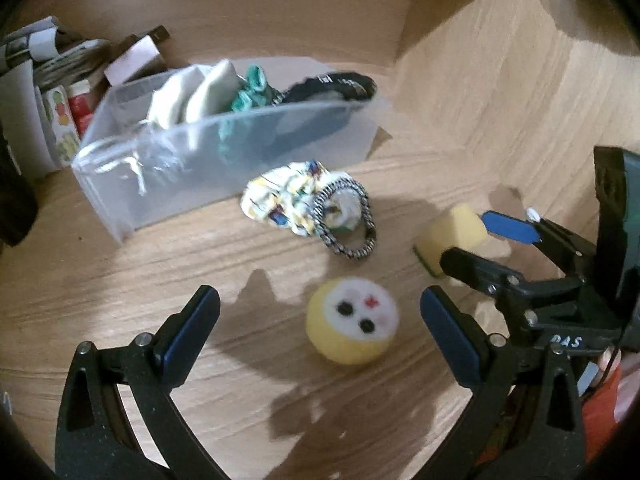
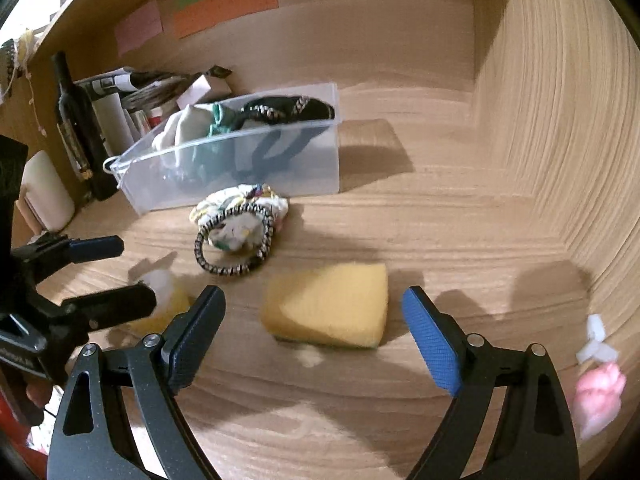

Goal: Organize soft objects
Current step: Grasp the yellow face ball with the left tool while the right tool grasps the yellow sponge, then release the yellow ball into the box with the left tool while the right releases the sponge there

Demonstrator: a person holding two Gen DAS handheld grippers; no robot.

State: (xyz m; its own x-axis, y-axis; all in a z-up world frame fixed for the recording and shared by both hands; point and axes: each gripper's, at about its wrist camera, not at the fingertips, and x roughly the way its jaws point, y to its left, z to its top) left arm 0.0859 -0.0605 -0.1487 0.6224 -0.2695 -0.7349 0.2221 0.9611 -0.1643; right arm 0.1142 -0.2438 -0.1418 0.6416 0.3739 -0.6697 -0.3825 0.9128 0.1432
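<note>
I see both jaws apart: left hand-held gripper (image 1: 320, 312) around the round sponge (image 1: 352, 320), right hand-held gripper (image 2: 314, 312) around the yellow sponge (image 2: 328, 310).

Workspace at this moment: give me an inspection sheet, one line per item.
Surface: wooden desk, walled behind and right.
Job's things: bin holding cloths; loose scrunchie, hair tie, sponge, ball.
Clutter: bottle, boxes, pink item.
Grippers: left gripper open around ball; right gripper open around sponge.
Cables: nothing seen.
Surroundings: sticky notes on back wall.
</note>
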